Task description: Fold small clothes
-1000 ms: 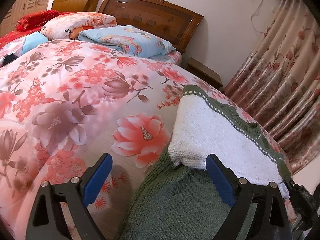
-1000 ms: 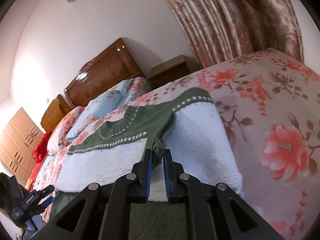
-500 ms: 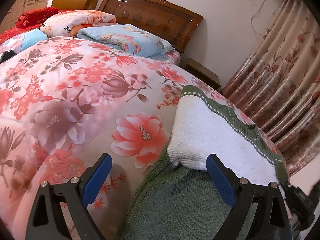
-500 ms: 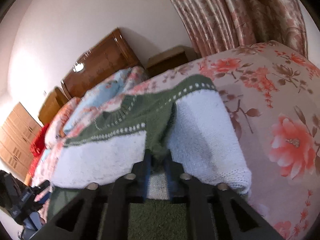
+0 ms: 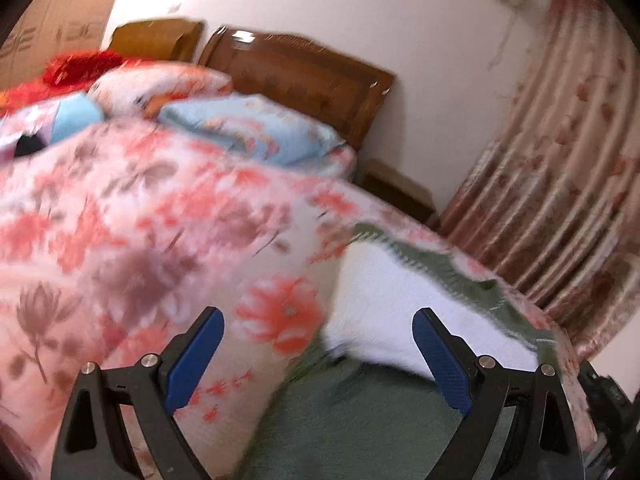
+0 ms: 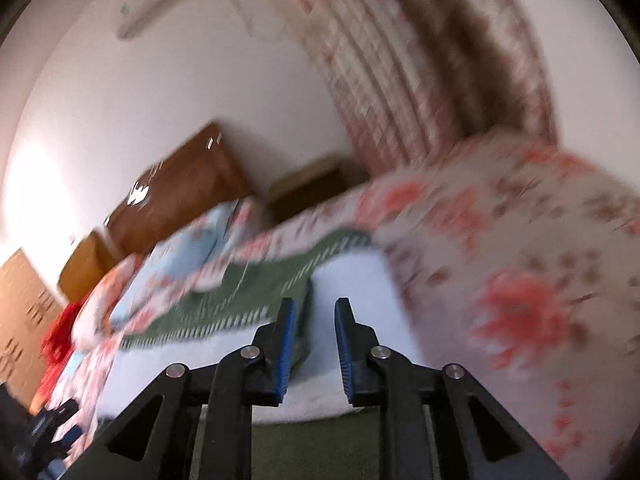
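The green-and-white knitted sweater lies partly folded on the floral-quilted bed. The right gripper, whose jaws have just been opening, has released the sleeve; the left gripper is spread wide, empty. The springy sleeve could be dragged off its fold if snagged on withdrawal.

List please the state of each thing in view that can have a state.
sweater: partly folded, lying on the quilt
green sleeve: released, lying across the white part
right gripper: jaws just opened, nothing between the pads
left gripper: wide open, empty
quilt: spread over the bed
curtain: drawn
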The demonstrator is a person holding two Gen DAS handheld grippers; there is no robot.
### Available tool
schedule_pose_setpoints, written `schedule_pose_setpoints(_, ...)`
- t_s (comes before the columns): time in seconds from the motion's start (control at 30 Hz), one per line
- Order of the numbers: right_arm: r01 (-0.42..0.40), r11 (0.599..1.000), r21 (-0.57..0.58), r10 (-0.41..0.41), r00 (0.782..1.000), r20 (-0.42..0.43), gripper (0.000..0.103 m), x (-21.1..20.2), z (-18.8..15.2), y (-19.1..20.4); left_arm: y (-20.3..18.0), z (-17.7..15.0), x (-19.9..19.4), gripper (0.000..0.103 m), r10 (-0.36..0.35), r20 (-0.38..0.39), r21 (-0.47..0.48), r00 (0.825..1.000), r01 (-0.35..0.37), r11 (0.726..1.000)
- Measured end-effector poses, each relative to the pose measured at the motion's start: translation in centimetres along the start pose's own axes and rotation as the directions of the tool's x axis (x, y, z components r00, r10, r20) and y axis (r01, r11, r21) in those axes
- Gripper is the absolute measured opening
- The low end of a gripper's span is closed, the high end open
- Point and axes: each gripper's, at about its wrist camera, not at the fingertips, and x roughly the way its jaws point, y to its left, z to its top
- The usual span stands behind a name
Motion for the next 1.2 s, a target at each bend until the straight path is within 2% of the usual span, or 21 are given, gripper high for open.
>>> schedule_pose_setpoints(0.03,-0.016,1.0,-0.014,0.016,1.0,0.017,0.023,-0.4,0.1,0.3,-0.9,0.8,-0.1,0.103,-0.044,-0.009,0.016,0.999,0.044,0.999)
schedule_pose_setpoints(0.13,-0.05,0.992,-0.117,0.047,0.998,-0.03,0.023,-0.2,0.3,2.8,-5.0,3.7,1.1,0.103,-0.134,-0.067,0.1,0.989,0.14,0.985)
schedule_pose_setpoints(0.27,-0.055,0.959,-0.277,0.019,0.991,-0.13,0.027,1.7,0.1,7.0,-8.8,6.0,6.4,0.103,-0.184,-0.17,0.144,0.968,0.209,0.967)
schedule_pose_setpoints(0.33,-0.063,0.937,-0.343,-0.004,0.982,-0.191,0.027,3.5,-0.7,8.5,-9.4,6.0,9.6,0.103,-0.185,-0.233,0.132,0.955,0.22,0.967)
schedule_pose_setpoints(0.37,-0.062,0.921,-0.384,-0.032,0.972,-0.233,0.027,4.7,-1.2,9.0,-9.2,5.6,11.8,0.103,-0.156,-0.284,0.127,0.946,0.198,0.972)
schedule_pose_setpoints(0.43,-0.017,0.888,-0.459,-0.141,0.941,-0.307,0.028,7.0,-2.8,8.8,-8.2,4.3,14.8,0.103,-0.093,-0.352,0.115,0.931,0.142,0.983)
schedule_pose_setpoints(0.47,-0.019,0.877,-0.48,-0.146,0.941,-0.304,0.028,7.4,-3.5,8.5,-8.1,3.6,15.4,0.103,-0.1,-0.357,0.129,0.929,0.156,0.979)
schedule_pose_setpoints(0.5,-0.036,0.887,-0.46,-0.126,0.941,-0.315,0.028,7.2,-3.3,8.3,-8.6,3.4,14.9,0.103,-0.085,-0.33,0.176,0.94,0.15,0.973)
schedule_pose_setpoints(0.53,-0.042,0.892,-0.451,-0.124,0.935,-0.333,0.028,7.3,-3.1,8.1,-9.1,3.3,14.7,0.103,-0.072,-0.335,0.205,0.939,0.148,0.968)
schedule_pose_setpoints(0.57,-0.048,0.894,-0.446,-0.123,0.93,-0.346,0.028,7.2,-2.8,8.0,-9.8,3.5,14.6,0.103,-0.089,-0.345,0.214,0.935,0.171,0.962)
schedule_pose_setpoints(0.63,-0.058,0.901,-0.429,-0.087,0.947,-0.311,0.028,6.3,-1.5,8.2,-10.3,4.6,14.2,0.103,-0.132,-0.325,0.194,0.937,0.203,0.96)
schedule_pose_setpoints(0.73,-0.018,0.915,-0.403,-0.093,0.963,-0.253,0.03,6.9,0.7,7.7,-10.4,6.0,15.3,0.103,-0.132,-0.308,0.17,0.942,0.191,0.967)
schedule_pose_setpoints(0.77,-0.008,0.917,-0.398,-0.106,0.959,-0.264,0.03,7.8,0.9,7.2,-9.8,5.8,16.5,0.103,-0.102,-0.321,0.162,0.942,0.16,0.974)
schedule_pose_setpoints(0.8,0.015,0.914,-0.405,-0.146,0.944,-0.295,0.03,9.3,0.8,6.5,-9.1,5.5,17.4,0.103,-0.091,-0.339,0.15,0.936,0.15,0.977)
schedule_pose_setpoints(0.83,0.039,0.909,-0.415,-0.194,0.921,-0.338,0.031,10.9,0.2,5.6,-8.8,5.2,17.8,0.103,-0.12,-0.337,0.153,0.934,0.18,0.972)
schedule_pose_setpoints(0.87,0.015,0.908,-0.42,-0.151,0.944,-0.293,0.031,10.6,0.1,5.5,-9.0,4.8,17.4,0.103,-0.125,-0.321,0.184,0.939,0.191,0.964)
schedule_pose_setpoints(0.97,-0.011,0.918,-0.396,-0.116,0.948,-0.296,0.032,10.0,0.0,5.1,-9.2,4.7,17.4,0.103,-0.115,-0.317,0.196,0.941,0.184,0.963)
schedule_pose_setpoints(1.07,-0.017,0.92,-0.392,-0.11,0.948,-0.298,0.034,9.7,-0.1,5.0,-9.0,4.7,17.2,0.103,-0.141,-0.308,0.169,0.941,0.2,0.965)
schedule_pose_setpoints(1.2,-0.047,0.915,-0.401,-0.089,0.945,-0.313,0.05,10.5,0.1,5.1,-8.6,4.9,17.6,0.103,-0.153,-0.308,0.153,0.939,0.208,0.966)
